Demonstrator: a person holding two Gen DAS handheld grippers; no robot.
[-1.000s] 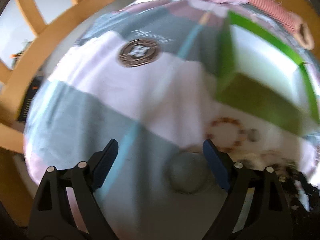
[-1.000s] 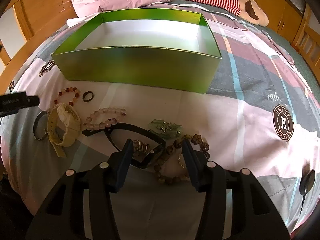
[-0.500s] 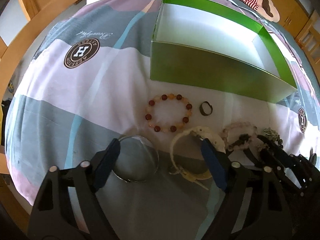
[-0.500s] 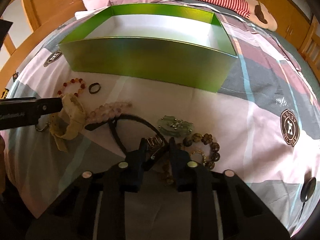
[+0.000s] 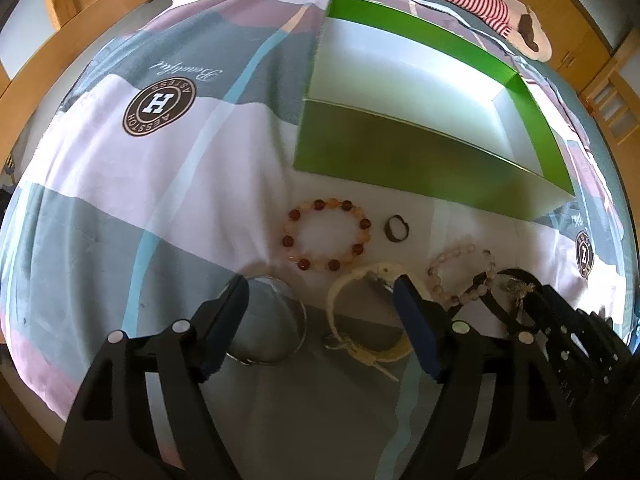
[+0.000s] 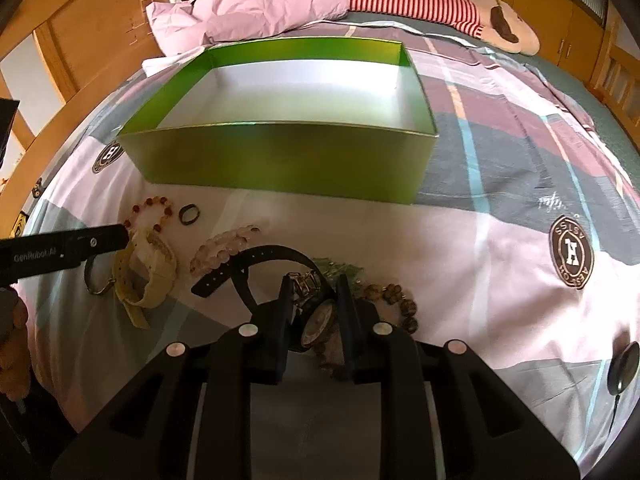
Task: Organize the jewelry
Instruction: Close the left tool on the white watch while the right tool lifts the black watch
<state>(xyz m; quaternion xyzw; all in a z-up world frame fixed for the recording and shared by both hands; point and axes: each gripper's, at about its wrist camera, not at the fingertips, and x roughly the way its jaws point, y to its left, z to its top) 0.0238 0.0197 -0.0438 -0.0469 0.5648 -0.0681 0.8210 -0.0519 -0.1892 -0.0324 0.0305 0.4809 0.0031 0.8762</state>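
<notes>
An open green box [image 5: 404,156] [image 6: 280,160] with a white inside stands on the bed. In front of it lie a red-bead bracelet [image 5: 326,236], a dark ring [image 5: 397,229], a silver bangle [image 5: 272,320], a cream watch [image 5: 360,312] [image 6: 148,264] and a pink-bead bracelet [image 5: 460,276] [image 6: 224,246]. My left gripper [image 5: 320,300] is open, low over the bangle and the cream watch. My right gripper [image 6: 314,292] is shut on a black-strap watch [image 6: 316,316], whose strap [image 6: 248,264] trails left.
A green pendant [image 6: 340,270] and a brown-bead bracelet [image 6: 396,300] lie by the right gripper. A pink pillow [image 6: 256,8] and a striped plush toy [image 6: 440,4] lie behind the box. Wooden bed rails [image 5: 32,80] curve along the left edge.
My right gripper closed on the black-strap watch. My left gripper swung from the bed's left side to above the bangle and cream watch, still open.
</notes>
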